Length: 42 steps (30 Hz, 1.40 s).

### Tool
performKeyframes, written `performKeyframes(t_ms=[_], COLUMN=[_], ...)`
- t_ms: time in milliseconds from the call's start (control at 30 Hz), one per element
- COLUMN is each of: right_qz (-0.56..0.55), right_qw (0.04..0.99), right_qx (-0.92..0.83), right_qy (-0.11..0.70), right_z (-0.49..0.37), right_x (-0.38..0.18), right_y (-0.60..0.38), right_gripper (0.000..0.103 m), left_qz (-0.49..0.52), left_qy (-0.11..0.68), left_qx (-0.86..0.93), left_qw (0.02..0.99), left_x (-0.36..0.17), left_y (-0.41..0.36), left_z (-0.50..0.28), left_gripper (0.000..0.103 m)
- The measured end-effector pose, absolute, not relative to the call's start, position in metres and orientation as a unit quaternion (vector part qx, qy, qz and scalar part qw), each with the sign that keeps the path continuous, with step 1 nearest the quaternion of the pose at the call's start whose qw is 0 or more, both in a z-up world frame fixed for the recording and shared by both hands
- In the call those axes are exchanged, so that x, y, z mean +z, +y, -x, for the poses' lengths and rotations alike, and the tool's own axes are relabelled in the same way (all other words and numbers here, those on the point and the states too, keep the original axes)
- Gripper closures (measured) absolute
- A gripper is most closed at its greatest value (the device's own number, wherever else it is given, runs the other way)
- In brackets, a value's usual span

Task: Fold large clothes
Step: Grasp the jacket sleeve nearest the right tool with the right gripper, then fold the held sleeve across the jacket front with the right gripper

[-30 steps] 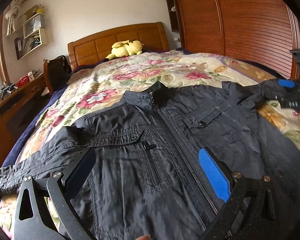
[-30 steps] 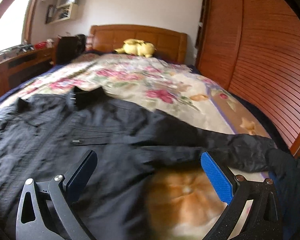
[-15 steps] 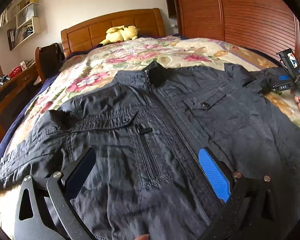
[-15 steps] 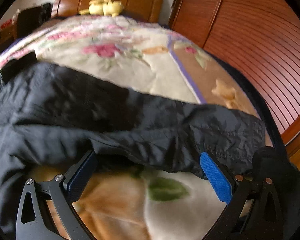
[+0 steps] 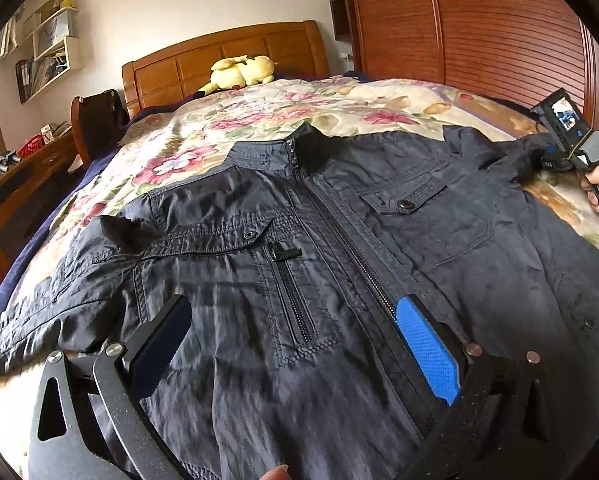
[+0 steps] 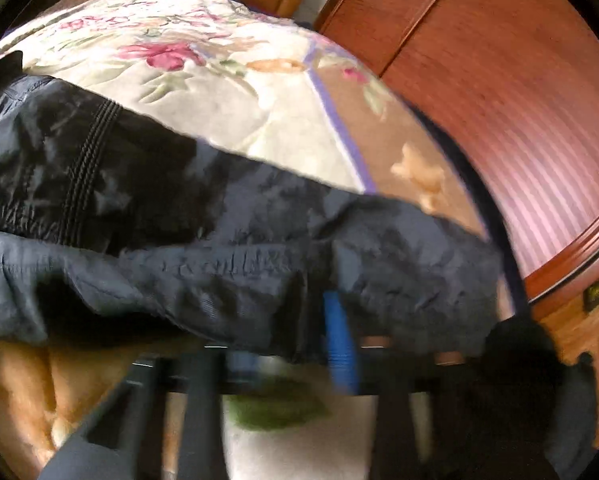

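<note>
Though blurred, tongs [image 6: 299, 320] seemingly pinching sleeve [image 6: 379, 264].

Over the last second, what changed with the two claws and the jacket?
The right claw moved out along the jacket's sleeve and shut on its cuff end; a second ago it hung open above the cloth. The left claw stayed open, hovering over the jacket front, which still lies flat and zipped on the floral bedspread.

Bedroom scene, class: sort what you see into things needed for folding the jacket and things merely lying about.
Needed: dark jacket; its sleeve; left claw; right claw; bedspread.

Lying about: yellow plush toy; wall shelves; red basket; wardrobe.
</note>
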State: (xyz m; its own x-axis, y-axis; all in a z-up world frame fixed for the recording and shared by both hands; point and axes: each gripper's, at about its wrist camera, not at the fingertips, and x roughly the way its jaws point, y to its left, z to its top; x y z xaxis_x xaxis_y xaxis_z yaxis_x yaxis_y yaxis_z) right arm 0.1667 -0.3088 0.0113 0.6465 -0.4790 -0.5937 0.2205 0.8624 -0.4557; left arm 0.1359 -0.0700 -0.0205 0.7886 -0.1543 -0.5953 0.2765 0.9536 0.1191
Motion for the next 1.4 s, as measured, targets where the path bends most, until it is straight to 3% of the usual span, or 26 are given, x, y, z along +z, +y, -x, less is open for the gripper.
performKeyframes(t_ms=[133,533,800,1067,1200,1300,1400], right_qz=[0.167,0.164,0.15,0.141,0.132,0.123,0.103], right_qw=[0.913,0.965,0.966,0.95,0.943,0.937,0.941], right_qx=[-0.201,-0.084,0.068,0.088,0.096,0.115,0.124], right_qy=[0.313,0.188,0.201,0.264,0.291,0.305,0.296], right_z=[-0.143,-0.073,-0.019,-0.005,-0.015,-0.031,-0.019], right_x=[0.045,0.116,0.075,0.013,0.021,0.034,0.046], right_y=[-0.293,-0.18,-0.077,-0.055,-0.091,-0.144,-0.173], right_gripper=[0.097,0.098,0.098,0.098,0.081,0.06,0.051], left_qz=[-0.093,-0.077,-0.062,-0.047,-0.041,-0.036,-0.035], left_qy=[0.299,0.264,0.247,0.25,0.244,0.241,0.241], left_qx=[-0.116,-0.117,-0.111,-0.101,-0.095,-0.093,-0.093], left_qw=[0.943,0.954,0.961,0.962,0.964,0.965,0.966], left_x=[-0.015,0.013,0.024,0.02,0.021,0.022,0.022], left_y=[-0.065,-0.043,-0.019,0.002,0.012,0.017,0.019], left_z=[-0.132,-0.105,-0.086,-0.079,-0.074,-0.071,-0.07], left_gripper=[0.0,0.0,0.0,0.0,0.0,0.0,0.0])
